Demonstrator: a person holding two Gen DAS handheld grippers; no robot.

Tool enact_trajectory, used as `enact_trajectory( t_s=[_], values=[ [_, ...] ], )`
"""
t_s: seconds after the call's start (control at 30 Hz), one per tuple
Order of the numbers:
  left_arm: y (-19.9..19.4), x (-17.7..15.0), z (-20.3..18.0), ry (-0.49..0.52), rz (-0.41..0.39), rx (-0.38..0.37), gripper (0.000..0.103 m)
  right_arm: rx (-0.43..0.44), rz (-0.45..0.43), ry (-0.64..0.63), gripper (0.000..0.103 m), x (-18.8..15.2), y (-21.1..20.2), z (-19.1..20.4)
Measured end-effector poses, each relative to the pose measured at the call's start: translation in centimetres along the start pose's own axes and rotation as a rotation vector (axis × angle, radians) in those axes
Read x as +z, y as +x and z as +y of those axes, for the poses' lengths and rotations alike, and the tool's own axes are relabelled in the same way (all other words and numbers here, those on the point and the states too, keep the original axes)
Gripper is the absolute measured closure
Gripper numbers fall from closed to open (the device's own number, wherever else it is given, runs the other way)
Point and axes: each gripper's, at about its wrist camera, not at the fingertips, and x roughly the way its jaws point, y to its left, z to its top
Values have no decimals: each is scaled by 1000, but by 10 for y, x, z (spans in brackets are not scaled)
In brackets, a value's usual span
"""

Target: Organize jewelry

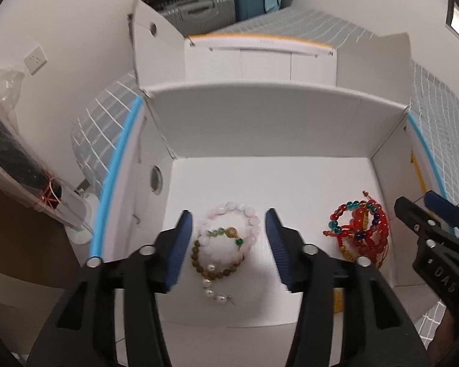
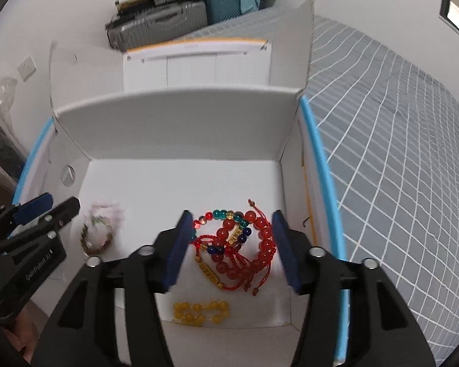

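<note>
White cardboard box (image 1: 269, 128) sat on the bed's grey checked cover (image 2: 397, 153), and all the jewelry I could see lay on its floor. My left gripper (image 1: 228, 244) hung over the pink bead bracelet (image 1: 248, 214), which overlapped a brown bead bracelet (image 1: 217, 272) with a short pearl strand (image 1: 212, 292). Fingers (image 1: 180, 244) were spread on either side of that pile, pads clear of the beads, gripping nothing. My right gripper (image 2: 229, 244) was over the tangle of red bracelets (image 2: 241, 250) at the box's right side. Its fingers (image 2: 286, 244) were also apart; whether the pads brushed the outer beads, I couldn't tell. Yellow bead bracelet (image 2: 200, 312) lay just nearer the camera, against the front wall.
</note>
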Motion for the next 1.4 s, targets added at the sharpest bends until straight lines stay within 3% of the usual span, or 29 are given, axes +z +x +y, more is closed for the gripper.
enact_trajectory(
  t_s=[0.17, 0.27, 0.37, 0.43, 0.7, 0.93, 1.4],
  values=[
    [-30, -9, 9, -11, -57, -13, 23, 7, -75, -3, 28, -5, -35, -1],
    [-51, -18, 11, -1, -128, 14, 12, 3, -115, -14, 19, -11, -51, 1],
    [-65, -27, 16, -10, -162, -7, 6, 5, -149, -18, 13, -21, -67, 5],
    [-74, -33, 19, -11, -182, -16, 6, -7, -171, -18, 8, -28, -77, 5],
    [-105, -69, 31, -35, -230, -88, 6, -38, -240, 7, 8, -62, -106, 5],
    [-114, -93, 33, -10, -224, -107, 6, -21, -220, -2, 8, -95, -109, 12],
    [-89, -112, 30, 21, -182, -53, 7, -39, -178, 11, 8, -111, -94, 7]
  ],
)
